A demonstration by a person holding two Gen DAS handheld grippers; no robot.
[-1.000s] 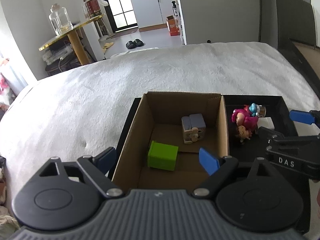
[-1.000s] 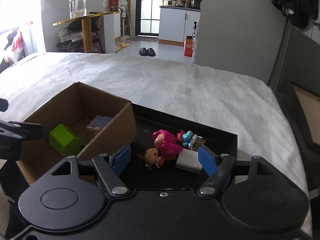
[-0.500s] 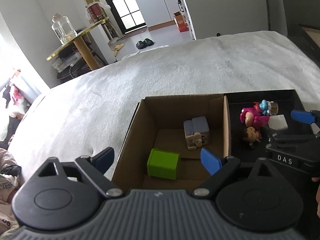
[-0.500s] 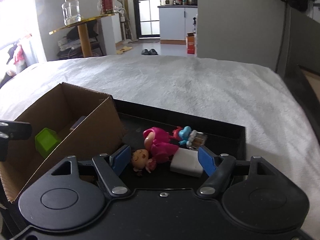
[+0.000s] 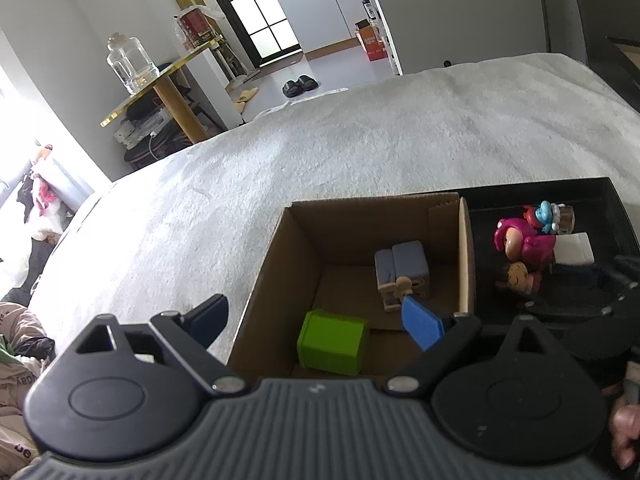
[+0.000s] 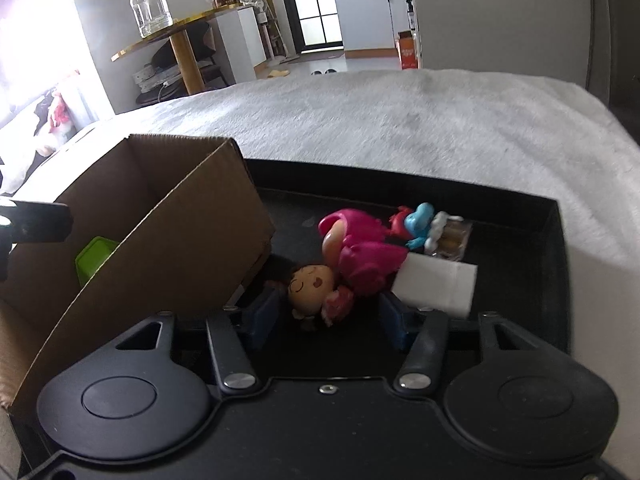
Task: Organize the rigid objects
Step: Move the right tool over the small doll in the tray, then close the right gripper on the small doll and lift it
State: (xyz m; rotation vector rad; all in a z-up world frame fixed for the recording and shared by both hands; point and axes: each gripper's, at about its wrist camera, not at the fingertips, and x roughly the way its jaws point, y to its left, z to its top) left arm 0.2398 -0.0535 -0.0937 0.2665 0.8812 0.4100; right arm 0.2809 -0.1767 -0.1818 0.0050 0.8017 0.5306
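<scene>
Low in the centre of the right wrist frame, my right tool is spread wide around the small doll in the black tray, its fingers not yet touching it. Beside it lie a pink figure, a white block and a cardboard box. My left tool hangs released over the box, above the green block.
</scene>
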